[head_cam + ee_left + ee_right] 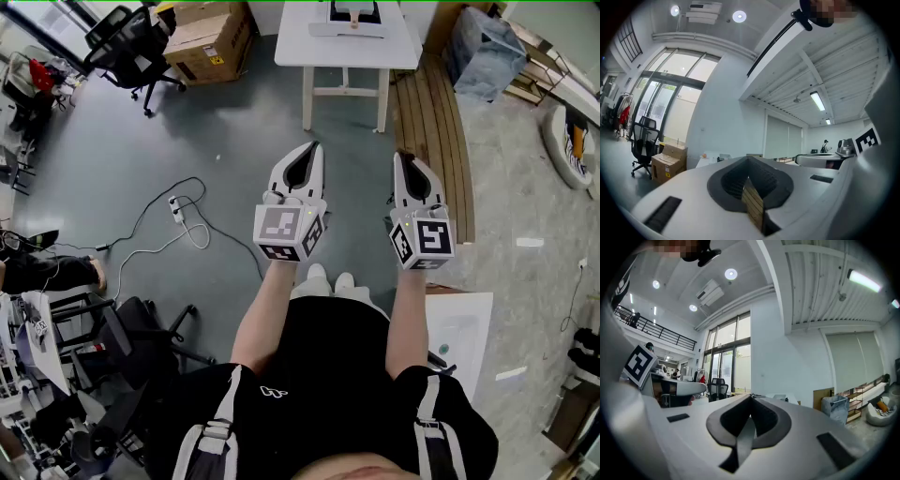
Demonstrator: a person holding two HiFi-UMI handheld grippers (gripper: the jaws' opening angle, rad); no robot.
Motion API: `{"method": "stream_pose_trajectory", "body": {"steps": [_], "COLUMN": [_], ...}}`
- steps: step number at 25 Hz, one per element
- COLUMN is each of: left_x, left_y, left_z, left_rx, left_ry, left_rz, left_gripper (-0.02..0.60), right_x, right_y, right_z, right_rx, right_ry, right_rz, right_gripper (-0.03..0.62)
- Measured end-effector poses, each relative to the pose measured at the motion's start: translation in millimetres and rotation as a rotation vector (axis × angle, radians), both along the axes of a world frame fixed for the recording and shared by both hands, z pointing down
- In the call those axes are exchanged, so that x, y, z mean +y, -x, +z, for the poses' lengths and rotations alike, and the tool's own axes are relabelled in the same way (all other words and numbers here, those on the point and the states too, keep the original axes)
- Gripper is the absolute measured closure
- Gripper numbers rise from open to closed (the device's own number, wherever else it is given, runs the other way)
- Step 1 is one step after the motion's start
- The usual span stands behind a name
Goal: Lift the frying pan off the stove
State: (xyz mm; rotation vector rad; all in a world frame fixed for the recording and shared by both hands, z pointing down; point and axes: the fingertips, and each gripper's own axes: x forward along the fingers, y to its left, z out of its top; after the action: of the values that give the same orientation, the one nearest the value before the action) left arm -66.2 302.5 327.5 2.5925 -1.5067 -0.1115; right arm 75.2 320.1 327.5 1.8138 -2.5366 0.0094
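No frying pan or stove shows in any view. In the head view I hold both grippers side by side at waist height over the grey floor, pointing forward. The left gripper (313, 148) is shut with nothing in it, its marker cube toward me. The right gripper (403, 159) is shut and empty too. In the left gripper view the left gripper (749, 161) has its jaws pressed together, aimed level across the room. The right gripper view gives the same closed seam on the right gripper (751, 398).
A white table (347, 42) stands ahead, with a wooden slatted platform (436, 122) at its right. A black office chair (127, 42) and cardboard boxes (211, 37) are at far left. A power strip with cables (178, 211) lies on the floor left. A white board (464, 328) lies by my right side.
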Motion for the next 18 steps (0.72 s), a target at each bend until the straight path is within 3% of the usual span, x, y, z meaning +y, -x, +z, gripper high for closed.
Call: {"method": "stream_pose_trajectory", "body": {"steps": [18], "left_x": [-32], "left_y": [38], "left_z": [14], "left_rx": [0.023], "left_ry": [0.014], "left_rz": [0.047], "left_gripper": [0.586], "right_x": [-46], "right_y": [49], "right_z": [2], "right_rx": [-0.034], "right_ry": [-0.015], "right_rz": [-0.035], "right_gripper": [0.595]}}
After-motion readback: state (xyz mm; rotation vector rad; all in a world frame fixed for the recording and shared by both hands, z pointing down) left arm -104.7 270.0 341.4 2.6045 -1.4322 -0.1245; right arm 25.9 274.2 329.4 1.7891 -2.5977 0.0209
